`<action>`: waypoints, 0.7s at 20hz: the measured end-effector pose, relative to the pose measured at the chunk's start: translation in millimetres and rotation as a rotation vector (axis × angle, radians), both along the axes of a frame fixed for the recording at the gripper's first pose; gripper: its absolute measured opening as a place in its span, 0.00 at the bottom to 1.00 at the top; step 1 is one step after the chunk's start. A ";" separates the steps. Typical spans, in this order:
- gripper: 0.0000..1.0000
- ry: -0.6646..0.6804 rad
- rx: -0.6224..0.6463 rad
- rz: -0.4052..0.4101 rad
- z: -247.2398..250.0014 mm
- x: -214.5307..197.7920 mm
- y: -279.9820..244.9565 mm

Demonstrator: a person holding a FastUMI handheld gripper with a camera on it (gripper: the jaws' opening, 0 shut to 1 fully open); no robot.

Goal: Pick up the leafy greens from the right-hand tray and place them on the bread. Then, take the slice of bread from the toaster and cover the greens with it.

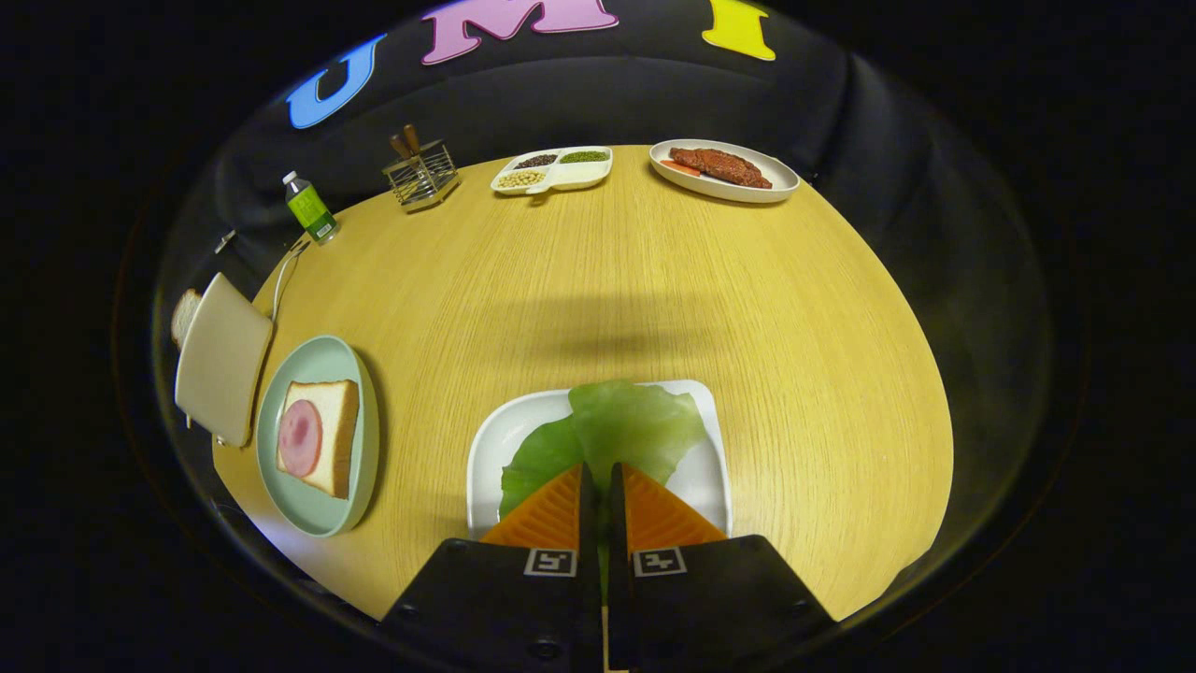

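Tool (598, 477) nearly closed, pinching soft green lettuce leaves (626, 425) on white square tray (491, 439), lower centre | I'd lift slowly, straight up, toward ham-topped bread slice (320, 436), lower left

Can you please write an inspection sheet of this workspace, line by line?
Surface: round wooden table.
Job's things: leafy greens on white tray; bread with ham on green plate; bread slice in toaster.
Clutter: bottle, utensil rack, divided dish, meat plate.
Grippers: gripper shut on leafy greens.
Cables: white cable by the toaster.
Surroundings: black cloth wall.
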State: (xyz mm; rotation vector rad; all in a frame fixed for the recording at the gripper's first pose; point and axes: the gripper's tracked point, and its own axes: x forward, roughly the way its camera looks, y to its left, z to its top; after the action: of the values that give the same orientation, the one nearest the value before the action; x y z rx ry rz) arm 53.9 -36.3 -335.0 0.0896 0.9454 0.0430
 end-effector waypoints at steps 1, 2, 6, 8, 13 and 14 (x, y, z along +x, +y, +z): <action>0.07 -0.006 0.015 -0.014 6.8 0.4 1.2; 0.07 -0.014 0.025 -0.022 13.4 -0.6 2.4; 0.07 -0.061 0.023 0.001 46.5 -1.0 10.4; 0.07 -0.092 0.009 0.025 64.0 -2.9 16.1; 0.07 -0.159 0.020 0.080 105.0 -2.7 49.5; 0.07 -0.170 0.022 0.094 111.0 -3.2 57.1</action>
State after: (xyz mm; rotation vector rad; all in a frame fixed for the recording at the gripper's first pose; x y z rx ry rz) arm 50.6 20.8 -223.9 0.0604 0.7786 0.1461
